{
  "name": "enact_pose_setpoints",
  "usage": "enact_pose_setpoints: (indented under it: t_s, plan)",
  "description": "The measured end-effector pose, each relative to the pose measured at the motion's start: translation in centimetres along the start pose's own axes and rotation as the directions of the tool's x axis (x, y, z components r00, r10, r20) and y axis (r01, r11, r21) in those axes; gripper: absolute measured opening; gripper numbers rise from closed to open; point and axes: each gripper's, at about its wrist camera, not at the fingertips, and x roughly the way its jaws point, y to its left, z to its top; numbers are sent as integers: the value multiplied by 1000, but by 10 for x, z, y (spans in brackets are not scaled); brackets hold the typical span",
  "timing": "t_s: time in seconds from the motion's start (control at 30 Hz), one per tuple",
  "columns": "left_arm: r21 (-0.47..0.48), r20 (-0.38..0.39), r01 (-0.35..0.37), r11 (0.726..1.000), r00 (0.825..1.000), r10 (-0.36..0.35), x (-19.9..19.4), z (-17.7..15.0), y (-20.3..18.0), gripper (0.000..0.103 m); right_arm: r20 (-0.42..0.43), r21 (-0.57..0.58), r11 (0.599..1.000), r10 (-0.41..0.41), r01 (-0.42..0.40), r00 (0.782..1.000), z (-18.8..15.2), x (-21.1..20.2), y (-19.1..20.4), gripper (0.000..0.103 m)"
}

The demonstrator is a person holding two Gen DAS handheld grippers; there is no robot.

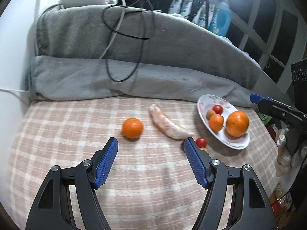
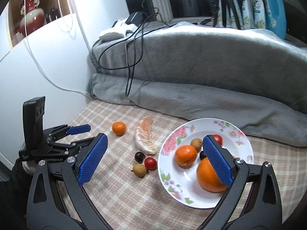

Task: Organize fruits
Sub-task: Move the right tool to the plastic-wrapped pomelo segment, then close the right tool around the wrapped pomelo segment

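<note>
A floral white plate (image 2: 170,143) (image 1: 203,103) sits on the checked cloth and holds a large orange (image 2: 207,178) (image 1: 237,123), a small mandarin (image 2: 185,155) (image 1: 216,123), a longan (image 2: 196,143), a red cherry tomato (image 2: 217,139) (image 1: 217,108) and a dark fruit (image 2: 202,154). On the cloth lie a mandarin (image 1: 132,128) (image 2: 119,128), a peeled pomelo segment (image 1: 167,124) (image 2: 144,138), a cherry tomato (image 2: 150,163) (image 1: 200,142), a dark fruit (image 2: 139,156) and a longan (image 2: 139,170). My left gripper (image 1: 150,143) is open and empty, above the cloth just short of the mandarin. My right gripper (image 2: 154,140) is open and empty, above the plate's left edge.
A folded grey blanket (image 1: 115,76) lies behind the cloth with black and white cables (image 1: 122,25) over it. A white wall (image 2: 48,61) stands at the left. Bottles and pouches (image 2: 255,7) line the window sill. The other gripper shows at each view's edge.
</note>
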Motion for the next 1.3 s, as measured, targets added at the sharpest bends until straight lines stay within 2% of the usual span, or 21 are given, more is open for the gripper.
enact_pose_setpoints:
  t_s: [0.27,0.53,0.77,0.97,1.1,1.3]
  plan:
    - [-31,23,-27,999,999,27,-8,-6,19,72,-74,-84,996,3,-9,997,4,32,25,101]
    - [-44,32,-36,998,999,38,-13,-10,32,72,-161,-130,991,0,-21,987,6,71,42,86]
    - [-14,37,-36,999,999,36,-12,-14,30,72,-252,-160,987,-15,-27,968,4,108,51,66]
    - [23,52,-44,999,998,43,-15,-16,25,72,-297,-182,983,-38,-18,954,4,130,56,64]
    - [22,61,-37,999,998,35,-17,-18,24,72,-328,-205,979,-62,-7,943,5,145,59,56]
    - [8,54,-19,1000,998,19,-19,-21,27,72,-371,-220,975,-108,25,922,7,166,61,55]
